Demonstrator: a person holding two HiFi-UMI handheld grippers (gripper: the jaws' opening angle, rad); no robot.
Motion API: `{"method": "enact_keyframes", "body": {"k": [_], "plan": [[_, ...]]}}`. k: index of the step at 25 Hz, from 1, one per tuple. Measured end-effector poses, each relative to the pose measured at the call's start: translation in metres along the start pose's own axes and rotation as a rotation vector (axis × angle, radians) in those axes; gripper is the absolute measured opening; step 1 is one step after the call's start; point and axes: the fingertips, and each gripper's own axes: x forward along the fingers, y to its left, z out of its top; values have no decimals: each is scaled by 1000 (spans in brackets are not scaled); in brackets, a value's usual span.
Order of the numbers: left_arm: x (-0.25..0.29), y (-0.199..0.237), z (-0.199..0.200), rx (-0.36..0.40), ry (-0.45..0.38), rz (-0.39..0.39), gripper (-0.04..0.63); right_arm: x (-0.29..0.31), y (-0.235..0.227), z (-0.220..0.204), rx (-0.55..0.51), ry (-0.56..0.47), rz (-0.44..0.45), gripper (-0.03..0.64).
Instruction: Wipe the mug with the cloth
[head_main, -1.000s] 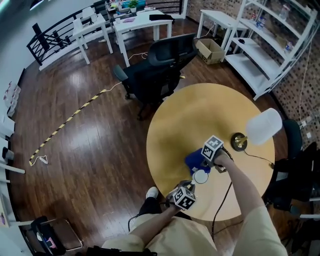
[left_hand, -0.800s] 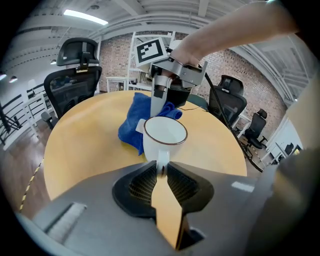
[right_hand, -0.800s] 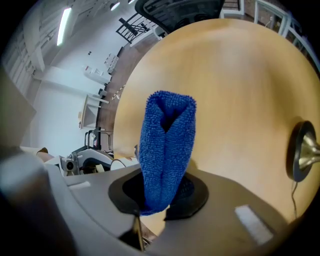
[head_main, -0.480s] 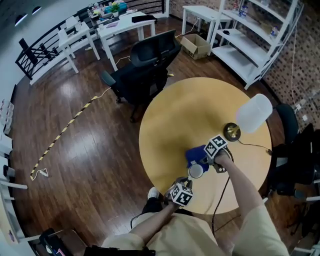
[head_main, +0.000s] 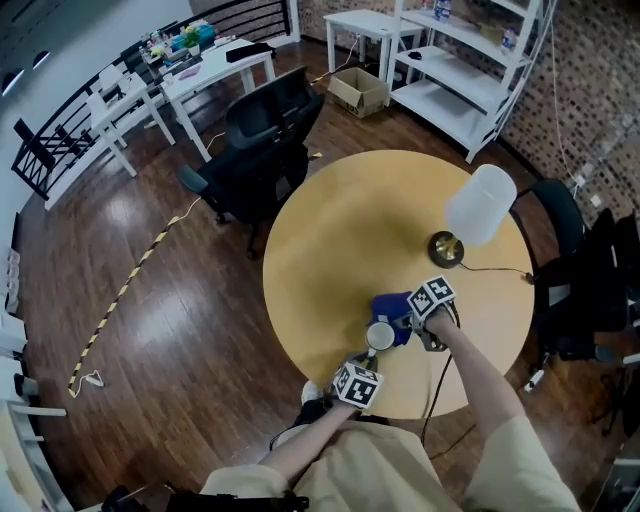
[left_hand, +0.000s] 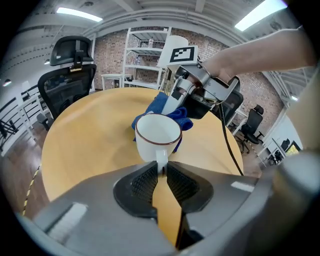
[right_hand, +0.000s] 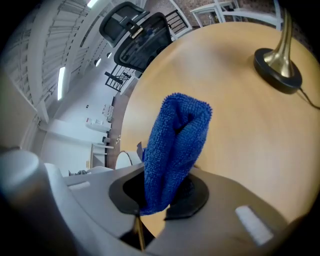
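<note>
On the round pale wooden table (head_main: 330, 240), the left gripper (left_hand: 160, 172) is pinching the handle of the white, dark-rimmed enamel mug (left_hand: 158, 136), holding it upright. The right gripper (right_hand: 159, 199), clamping the blue microfibre cloth (right_hand: 175, 145), has been rolling across the mug's far side over the last second, probably rubbing it: wiping is progressing.

No words, numbers or brand names can be read anywhere. Only black-and-white square code patterns are shown, printed on the left cube (head_main: 358, 385) and the right cube (head_main: 432, 297). No letters or digits can be made out in them.
</note>
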Motion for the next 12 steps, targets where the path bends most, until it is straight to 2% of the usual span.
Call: {"method": "enact_keyframes", "body": {"k": [5, 12], "plan": [[0, -2, -1, 61, 13, 6, 49, -3, -1, -11, 72, -76, 42, 54], [1, -2, -1, 45, 19, -14, 49, -3, -3, -23, 150, -169, 68, 52]]}}
